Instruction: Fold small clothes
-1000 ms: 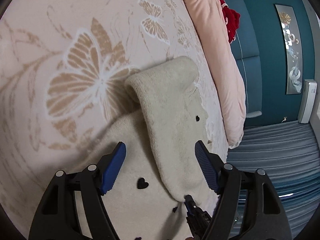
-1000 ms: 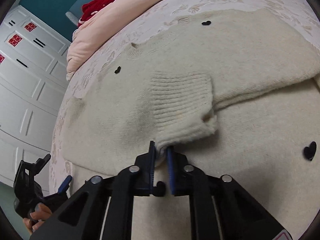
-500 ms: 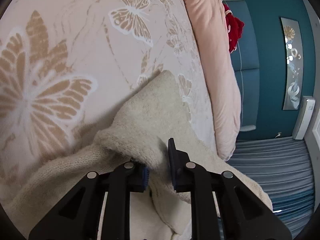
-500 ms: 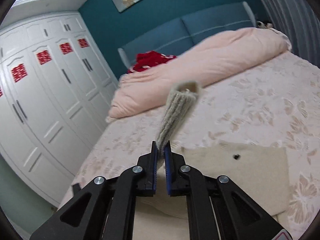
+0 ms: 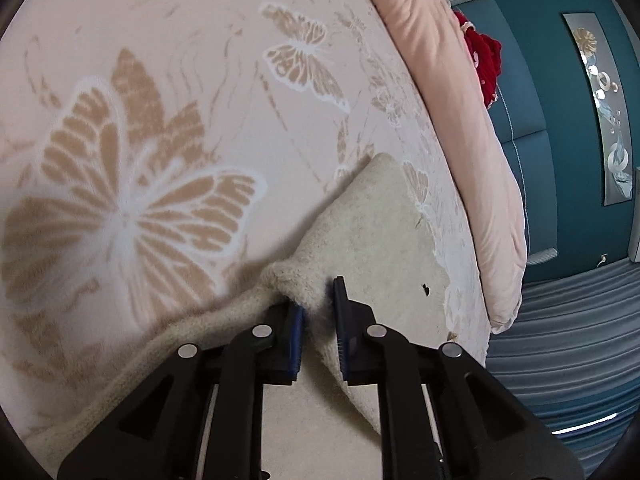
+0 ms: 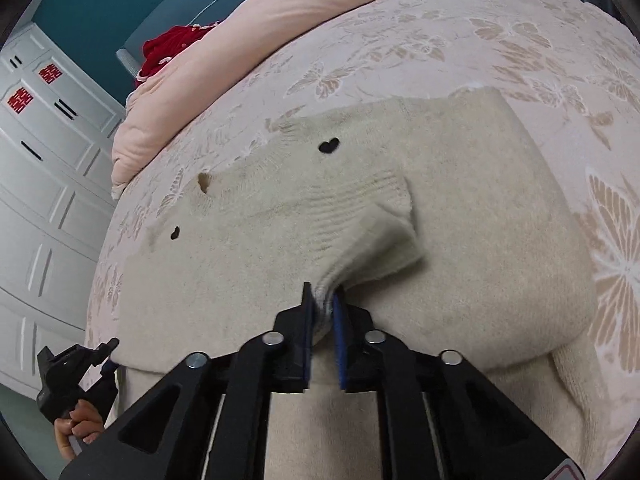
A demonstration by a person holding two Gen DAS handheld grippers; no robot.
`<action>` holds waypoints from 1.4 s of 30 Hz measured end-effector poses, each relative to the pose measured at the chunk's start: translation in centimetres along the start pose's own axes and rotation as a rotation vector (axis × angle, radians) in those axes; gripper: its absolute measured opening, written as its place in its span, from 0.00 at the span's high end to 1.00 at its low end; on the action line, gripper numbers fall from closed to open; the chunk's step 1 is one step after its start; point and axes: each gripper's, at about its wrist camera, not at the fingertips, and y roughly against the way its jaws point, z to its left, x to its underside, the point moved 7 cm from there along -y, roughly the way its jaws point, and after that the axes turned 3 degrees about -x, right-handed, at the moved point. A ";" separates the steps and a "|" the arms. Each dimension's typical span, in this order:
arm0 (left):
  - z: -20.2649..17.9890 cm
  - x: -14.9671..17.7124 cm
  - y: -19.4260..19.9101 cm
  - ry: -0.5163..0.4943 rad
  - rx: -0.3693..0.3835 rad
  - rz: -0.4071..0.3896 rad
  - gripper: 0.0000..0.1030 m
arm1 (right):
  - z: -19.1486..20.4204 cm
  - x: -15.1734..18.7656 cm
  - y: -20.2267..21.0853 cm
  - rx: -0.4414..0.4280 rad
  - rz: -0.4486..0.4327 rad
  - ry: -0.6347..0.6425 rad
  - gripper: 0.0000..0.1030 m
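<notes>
Both claws are pinching the cream sweater (image 6: 460, 216): right gripper (image 6: 323, 304) w/ the cuff, left gripper (image 5: 318, 300) at the edge opposite.

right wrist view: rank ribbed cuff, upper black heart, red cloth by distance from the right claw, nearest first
1. ribbed cuff: pinched in the right claw, just ahead of it.
2. upper black heart: farther up the cream sweater, near its far edge.
3. red cloth: upper left, by the headboard.

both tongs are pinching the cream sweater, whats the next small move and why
Probably lower the right tongs and lay the ribbed cuff flat on the sweater body: the cuff stands bunched above it, while the left tongs pinch the opposite edge.
</notes>
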 end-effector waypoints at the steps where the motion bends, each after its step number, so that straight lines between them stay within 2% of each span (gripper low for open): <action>1: -0.5 -0.1 0.3 -0.026 -0.004 -0.022 0.91 | 1.2 -1.0 1.2 -0.030 -0.045 0.027 0.92; 4: -0.9 -0.2 0.6 -0.092 -0.039 -0.054 0.92 | 5.3 -3.5 6.9 -0.182 -0.224 0.117 0.93; 5: -0.6 -0.1 0.4 -0.106 -0.057 -0.057 0.92 | 5.6 -3.8 8.0 -0.202 -0.262 0.138 0.94; 6: -0.1 0.0 0.0 -0.107 -0.065 -0.051 0.92 | 5.0 -3.6 7.7 -0.171 -0.264 0.163 0.94; 7: 0.5 0.1 -0.3 -0.096 -0.069 -0.042 0.92 | 3.4 -3.1 6.0 -0.112 -0.210 0.164 0.94; 9: 1.5 0.3 -0.8 -0.073 -0.058 -0.031 0.92 | -1.6 -1.1 1.2 -0.005 -0.044 0.079 0.94; 10: 1.5 0.3 -0.7 -0.080 -0.051 -0.034 0.92 | -3.4 -0.1 0.0 0.024 0.007 0.050 0.94; 11: 1.3 0.4 -0.7 -0.102 -0.059 -0.035 0.92 | -4.0 0.4 0.0 0.004 -0.001 0.042 0.94; 14: 1.0 0.6 -0.7 -0.157 -0.081 -0.043 0.92 | -2.4 -0.1 2.5 -0.101 -0.094 0.042 0.94; 15: 1.1 0.6 -0.7 -0.160 -0.080 -0.046 0.92 | -2.4 -0.1 2.6 -0.098 -0.109 0.057 0.94; 16: 1.1 0.6 -0.8 -0.160 -0.079 -0.049 0.92 | -3.1 0.3 1.6 -0.050 -0.078 0.064 0.94; 17: 1.1 0.6 -0.7 -0.157 -0.080 -0.053 0.92 | -4.4 1.0 -0.1 -0.001 -0.002 0.054 0.94; 18: 1.1 0.7 -0.7 -0.155 -0.081 -0.054 0.92 | -4.8 1.4 -0.7 -0.009 0.023 0.045 0.95; 20: 1.1 0.8 -0.6 -0.154 -0.081 -0.053 0.92 | -4.5 0.8 0.6 -0.034 -0.004 0.023 0.86; 22: 1.1 0.8 -0.6 -0.166 -0.076 -0.057 0.92 | -4.6 0.4 1.4 -0.043 -0.014 -0.013 0.61; 23: 1.1 0.9 -0.6 -0.173 -0.073 -0.060 0.92 | -4.7 0.1 1.5 -0.042 -0.017 -0.013 0.61; 25: 1.1 1.1 -0.5 -0.184 -0.070 -0.072 0.92 | -5.2 -0.6 1.1 -0.039 -0.008 -0.044 0.61; 27: 1.0 1.3 -0.5 -0.187 -0.074 -0.078 0.92 | -5.7 -1.5 0.1 -0.079 0.006 -0.106 0.61; 28: 1.0 1.3 -0.5 -0.187 -0.076 -0.079 0.92 | -5.7 -1.7 -0.5 -0.071 0.018 -0.113 0.66; 29: 1.0 1.2 -0.5 -0.185 -0.077 -0.079 0.92 | -5.4 -2.1 -1.1 -0.053 0.037 -0.097 0.90; 30: 1.0 1.2 -0.5 -0.184 -0.075 -0.078 0.92 | -4.4 -2.5 -1.2 -0.059 0.041 -0.062 0.90; 33: 1.0 1.3 -0.5 -0.195 -0.074 -0.076 0.92 | 0.3 -5.1 2.8 -0.131 -0.132 0.088 0.91; 34: 0.9 1.3 -0.6 -0.204 -0.075 -0.077 0.92 | 0.8 -5.7 4.0 -0.152 -0.181 0.097 0.91; 35: 0.9 1.3 -0.6 -0.209 -0.076 -0.078 0.92 | 0.4 -6.1 4.3 -0.131 -0.212 0.109 0.92; 36: 0.9 1.3 -0.7 -0.214 -0.076 -0.079 0.92 | -0.8 -6.1 3.2 -0.054 -0.193 0.121 0.92; 38: 0.9 1.3 -0.8 -0.220 -0.086 -0.082 0.92 | -4.7 -4.6 -1.4 0.081 -0.014 0.068 0.92; 39: 0.8 1.3 -0.8 -0.223 -0.090 -0.079 0.92 | -6.0 -3.7 -2.7 0.101 0.048 0.041 0.92; 40: 0.8 1.3 -0.8 -0.224 -0.092 -0.071 0.92 | -6.0 -3.5 -2.0 0.074 0.015 0.031 0.92; 42: 0.8 1.0 -0.2 -0.215 -0.069 -0.043 0.91 | -5.4 -3.5 1.1 0.059 -0.056 0.006 0.77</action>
